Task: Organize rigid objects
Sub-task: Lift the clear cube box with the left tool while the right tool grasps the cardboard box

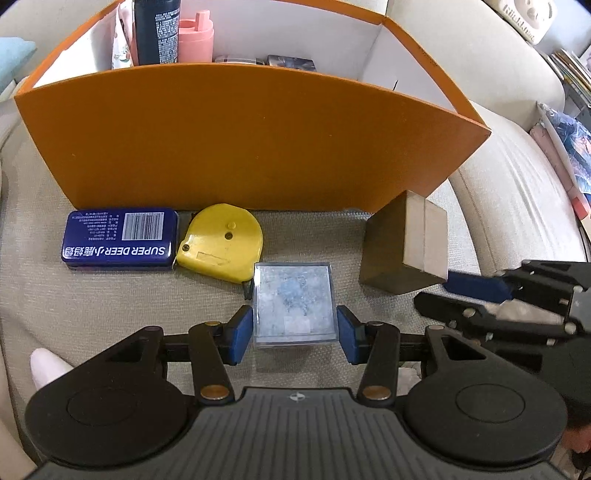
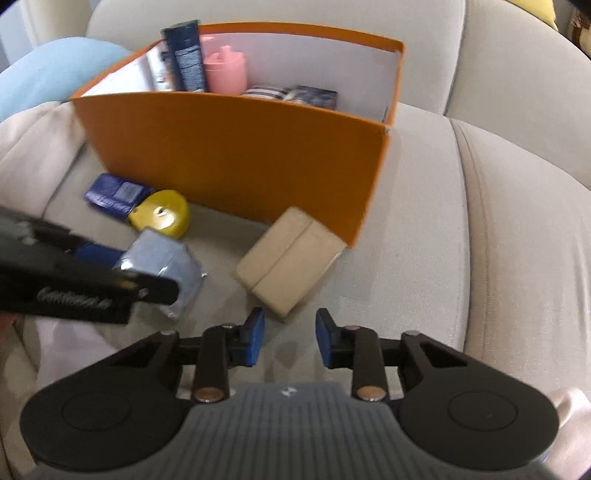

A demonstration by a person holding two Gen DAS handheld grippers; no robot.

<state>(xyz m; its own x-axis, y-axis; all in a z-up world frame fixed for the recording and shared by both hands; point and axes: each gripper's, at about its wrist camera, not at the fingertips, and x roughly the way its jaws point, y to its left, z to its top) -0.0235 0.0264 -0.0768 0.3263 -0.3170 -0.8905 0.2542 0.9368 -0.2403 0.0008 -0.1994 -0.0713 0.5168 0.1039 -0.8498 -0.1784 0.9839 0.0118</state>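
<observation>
A clear plastic box (image 1: pixel 295 306) with pale blue contents lies on the sofa cushion, and my left gripper (image 1: pixel 295 332) is shut on it, a blue pad pressed to each side. The same box (image 2: pixel 162 258) shows in the right wrist view beside the left gripper (image 2: pixel 110 266). My right gripper (image 2: pixel 290 336) stands open with nothing between its pads, just short of a tan cardboard box (image 2: pixel 291 258). In the left wrist view that tan box (image 1: pixel 402 243) sits at the right, with the right gripper (image 1: pixel 461 295) reaching towards it.
An orange open box (image 1: pixel 240 147) stands behind, holding a dark bottle (image 1: pixel 157 29), a pink container (image 1: pixel 195 37) and small packs. A blue tin (image 1: pixel 118 236) and a yellow tape measure (image 1: pixel 221 240) lie in front of its wall. Sofa cushions surround everything.
</observation>
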